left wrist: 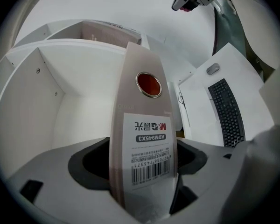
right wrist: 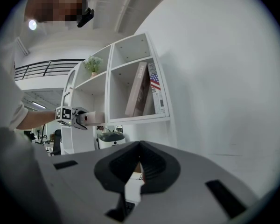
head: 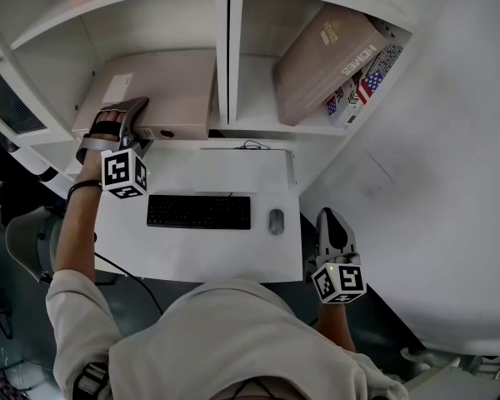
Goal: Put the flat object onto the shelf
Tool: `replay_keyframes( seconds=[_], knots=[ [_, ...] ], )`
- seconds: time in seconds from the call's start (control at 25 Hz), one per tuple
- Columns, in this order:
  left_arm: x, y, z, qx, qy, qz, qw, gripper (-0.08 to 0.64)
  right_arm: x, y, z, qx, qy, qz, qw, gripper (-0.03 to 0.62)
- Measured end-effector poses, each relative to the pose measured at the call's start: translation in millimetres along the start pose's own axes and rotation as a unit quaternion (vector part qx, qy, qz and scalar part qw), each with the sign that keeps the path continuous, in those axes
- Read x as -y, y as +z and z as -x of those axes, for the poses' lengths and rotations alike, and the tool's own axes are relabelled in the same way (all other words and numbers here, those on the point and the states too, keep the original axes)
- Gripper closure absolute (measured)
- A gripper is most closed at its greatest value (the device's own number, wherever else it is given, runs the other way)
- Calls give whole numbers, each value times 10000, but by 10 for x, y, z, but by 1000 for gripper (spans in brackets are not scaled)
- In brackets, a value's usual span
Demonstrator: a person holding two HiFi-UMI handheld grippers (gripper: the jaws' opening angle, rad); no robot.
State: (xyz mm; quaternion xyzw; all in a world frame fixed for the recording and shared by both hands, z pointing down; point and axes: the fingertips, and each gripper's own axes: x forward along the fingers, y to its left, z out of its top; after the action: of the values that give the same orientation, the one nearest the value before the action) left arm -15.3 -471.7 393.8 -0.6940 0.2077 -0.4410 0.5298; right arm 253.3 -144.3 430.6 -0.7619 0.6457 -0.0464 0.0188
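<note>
left tool (head: pixel 118 117) open around flat box (head: pixel 173 86) on shelf (head: pixel 262 128); right tool (right wrist: pixel 137 169) closed, empty; keyboard (head: pixel 198 212) below

The flat pinkish-beige file box (head: pixel 154 90) bears a red-centred metal ring and a white barcode label on its narrow spine. It lies flat in the lower left compartment of the white cubby shelf (head: pixel 223 57), its spine end jutting past the front edge.

The pale beige file box (left wrist: pixel 144 125) carries a red button (left wrist: pixel 149 84) and a white barcode label (left wrist: pixel 149 157), the shelf (head: pixel 230 57) is white, the keyboard (head: pixel 198 212) black, the mouse (head: pixel 276 221) grey, the far-right box (head: pixel 368 83) stars-and-striped.
</note>
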Motion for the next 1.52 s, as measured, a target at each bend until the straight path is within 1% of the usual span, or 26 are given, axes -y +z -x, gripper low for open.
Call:
replay_keyframes(
  seconds=[0.4,0.92,1.04,1.24,1.36,1.52],
  knots=[
    [-20,-42,-198,-10,-310,-76,9995,146,44,-37,-59,-44,-31,-13,10000,589],
    [-37,-63,-309,-10,-430,-77,9990,120,113,-72,-82,-95,-93,-38,9999,589],
    [-43,-60,-304,-15,-377,-86,9993,118,101,-48,-76,-70,-68,-34,9999,589],
    [-62,-54,-245,-61,-115,-216,9997,117,106,-25,-61,-42,-36,-15,10000,589],
    [-97,-17,-168,45,55,-117,9999,117,92,-36,-55,-49,-3,-20,10000,589],
    [-112,5,-63,120,146,27,9998,117,19,0,-77,-2,104,-6,9999,589]
  ],
)
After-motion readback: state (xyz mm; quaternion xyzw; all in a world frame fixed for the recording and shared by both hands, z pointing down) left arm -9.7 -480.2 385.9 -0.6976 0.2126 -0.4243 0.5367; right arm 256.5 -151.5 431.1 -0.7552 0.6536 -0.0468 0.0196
